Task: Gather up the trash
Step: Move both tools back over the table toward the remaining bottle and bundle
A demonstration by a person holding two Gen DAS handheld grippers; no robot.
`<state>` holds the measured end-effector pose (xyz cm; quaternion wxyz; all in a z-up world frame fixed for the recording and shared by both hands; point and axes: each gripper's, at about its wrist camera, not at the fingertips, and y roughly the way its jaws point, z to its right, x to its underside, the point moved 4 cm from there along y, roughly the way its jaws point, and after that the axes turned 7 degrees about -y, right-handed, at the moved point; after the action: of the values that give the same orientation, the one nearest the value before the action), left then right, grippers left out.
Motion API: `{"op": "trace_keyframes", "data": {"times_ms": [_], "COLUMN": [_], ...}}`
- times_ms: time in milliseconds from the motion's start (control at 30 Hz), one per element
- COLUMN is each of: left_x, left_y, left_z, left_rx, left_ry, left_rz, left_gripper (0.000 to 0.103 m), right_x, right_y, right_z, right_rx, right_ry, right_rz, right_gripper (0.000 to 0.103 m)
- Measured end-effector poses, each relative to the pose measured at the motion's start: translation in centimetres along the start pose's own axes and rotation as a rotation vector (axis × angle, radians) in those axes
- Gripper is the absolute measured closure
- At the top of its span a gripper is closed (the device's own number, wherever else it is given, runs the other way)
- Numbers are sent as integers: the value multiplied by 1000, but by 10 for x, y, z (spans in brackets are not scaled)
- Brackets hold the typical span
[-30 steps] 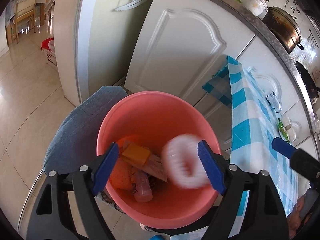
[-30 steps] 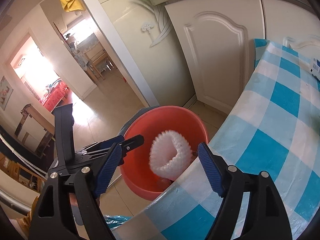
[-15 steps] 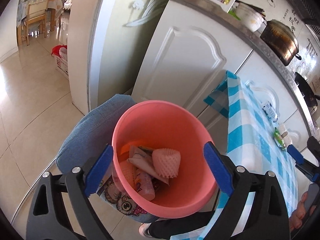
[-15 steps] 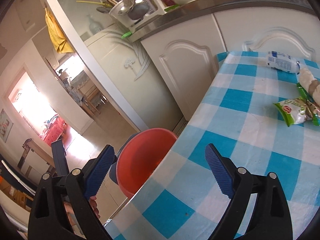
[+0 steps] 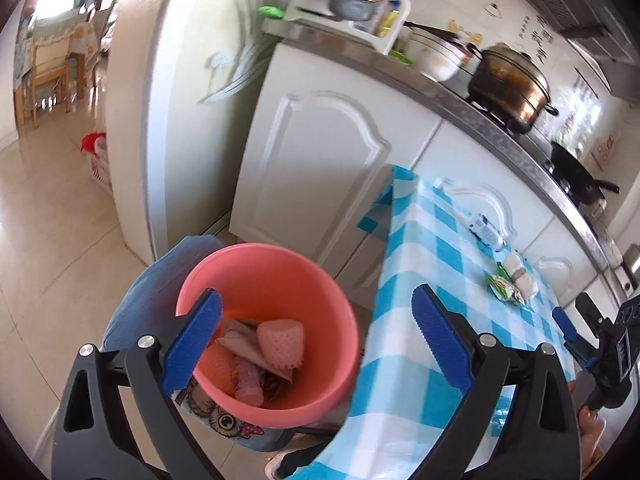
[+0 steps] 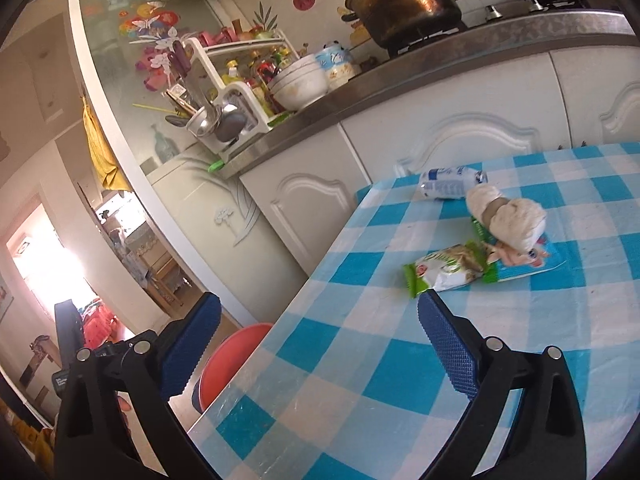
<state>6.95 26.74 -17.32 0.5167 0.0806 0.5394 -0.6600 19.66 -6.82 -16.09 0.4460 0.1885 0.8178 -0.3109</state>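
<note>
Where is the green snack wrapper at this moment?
In the right wrist view the green snack wrapper lies on the checked tablecloth, right of centre, beside the tissue wad and just beyond the open right gripper.
</note>
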Motion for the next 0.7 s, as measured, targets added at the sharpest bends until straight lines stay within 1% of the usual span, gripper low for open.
{"op": "trace_keyframes", "data": {"times_ms": [67, 167, 233, 367, 500, 567, 633, 700], "left_x": [-3, -10, -14, -17, -20, -21, -23, -22], "left_y": [-3, -4, 1, 21, 59, 85, 117, 149], "left_z": [20, 51, 74, 129, 188, 215, 241, 264], "left_rx": [-11, 22, 51, 137, 196, 217, 243, 243], "left_ry": [40, 73, 87, 118, 106, 77, 24, -7], "left_rz": [6, 12, -16, -83, -154, -197, -266, -323], "left_gripper": [7, 6, 5, 4, 4, 4, 4, 4], "right_x": [-3, -5, -5, -5, -2, 0, 4, 7], "right_y": [-8, -19, -27, -42, -55, -60, -62, -63], "right_z": [12, 34, 52, 92, 123, 137, 148, 156], "right_rx": [-12, 6, -6, -14, -10, -23, -48, -52], "right_ry": [30, 52, 88, 194, 262, 312, 351, 385], "right_rz": [16, 18, 27, 50, 54, 47, 26, 1], "right_gripper": [5, 5, 5, 5, 5, 5, 5, 5]}}
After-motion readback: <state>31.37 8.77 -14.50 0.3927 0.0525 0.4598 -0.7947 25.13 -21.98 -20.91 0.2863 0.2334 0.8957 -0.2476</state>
